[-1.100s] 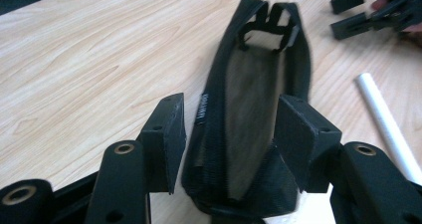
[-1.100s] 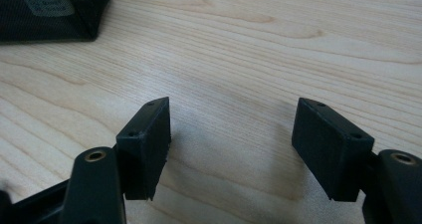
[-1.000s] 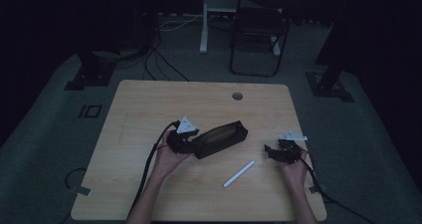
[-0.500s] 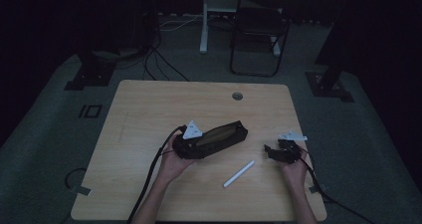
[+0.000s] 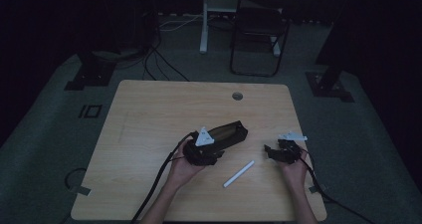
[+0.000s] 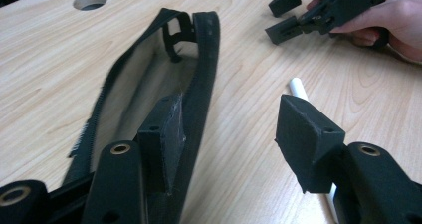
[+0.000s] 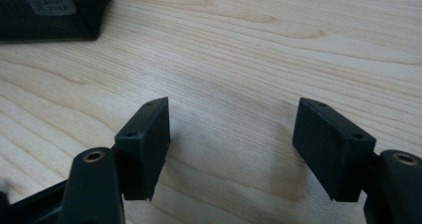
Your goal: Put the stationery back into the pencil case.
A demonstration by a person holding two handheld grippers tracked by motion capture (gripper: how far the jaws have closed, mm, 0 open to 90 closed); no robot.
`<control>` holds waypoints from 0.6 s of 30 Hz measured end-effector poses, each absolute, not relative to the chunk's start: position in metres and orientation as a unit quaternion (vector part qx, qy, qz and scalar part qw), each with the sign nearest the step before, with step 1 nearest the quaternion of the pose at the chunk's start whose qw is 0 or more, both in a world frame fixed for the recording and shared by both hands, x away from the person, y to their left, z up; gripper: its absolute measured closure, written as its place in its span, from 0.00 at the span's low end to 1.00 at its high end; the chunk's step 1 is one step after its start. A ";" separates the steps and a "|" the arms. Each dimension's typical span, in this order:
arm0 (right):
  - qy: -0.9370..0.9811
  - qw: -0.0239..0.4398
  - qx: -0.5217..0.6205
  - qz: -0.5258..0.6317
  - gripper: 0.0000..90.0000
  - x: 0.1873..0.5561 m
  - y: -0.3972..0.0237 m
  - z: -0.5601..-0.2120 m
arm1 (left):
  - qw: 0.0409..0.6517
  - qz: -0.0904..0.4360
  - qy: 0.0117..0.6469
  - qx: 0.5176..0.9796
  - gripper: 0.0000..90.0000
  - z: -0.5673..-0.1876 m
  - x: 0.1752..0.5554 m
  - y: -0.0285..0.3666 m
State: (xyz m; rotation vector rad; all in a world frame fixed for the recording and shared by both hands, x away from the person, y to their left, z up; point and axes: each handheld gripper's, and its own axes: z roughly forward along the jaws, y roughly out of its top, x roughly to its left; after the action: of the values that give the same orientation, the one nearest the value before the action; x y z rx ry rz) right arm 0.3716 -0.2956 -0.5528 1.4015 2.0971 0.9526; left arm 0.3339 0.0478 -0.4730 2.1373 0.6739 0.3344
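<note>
Your left gripper [image 5: 211,152] sits just below centre of the high view, at the near end of the black pencil case [image 5: 226,134], which runs up and right from it across the table [image 5: 149,114]. That view is dim, so the contact there is hard to read. The left gripper view is clearer: the case [image 6: 149,84] lies unzipped with its pale lining showing, filling the left half of the frame, its near end cut off by the bottom edge. One of your jaws sits inside the case opening against the right-hand zip edge; the other stands well apart over bare wood at lower right, so the jaws are about half spread with nothing pinched. The white pen [image 6: 297,87] lies behind that outer jaw, mostly hidden; only its tip and a sliver at the bottom edge show. In the high view the pen [image 5: 239,173] lies loose, lower right of the case, between your two hands. Your right gripper [image 5: 276,152] rests at right of centre there, small and dark. In the right gripper view its jaws stand apart with a clear gap over bare wood, nothing between them [image 7: 231,149]; a corner of the case [image 7: 50,10] is cut off at upper left. Your right gripper [image 6: 293,17] also shows at upper right of the left gripper view, partly cropped.
</note>
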 end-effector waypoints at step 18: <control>0.760 0.220 0.506 0.344 0.33 0.372 -0.295 -0.553 | 0.411 0.115 0.251 0.869 0.50 -0.494 0.319 0.017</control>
State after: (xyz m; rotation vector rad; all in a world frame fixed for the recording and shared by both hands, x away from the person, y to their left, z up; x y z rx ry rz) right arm 0.3719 -0.2953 -0.5529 1.3993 2.1003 0.9522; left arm 0.3187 0.0167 -0.4941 2.1858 0.6316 0.2895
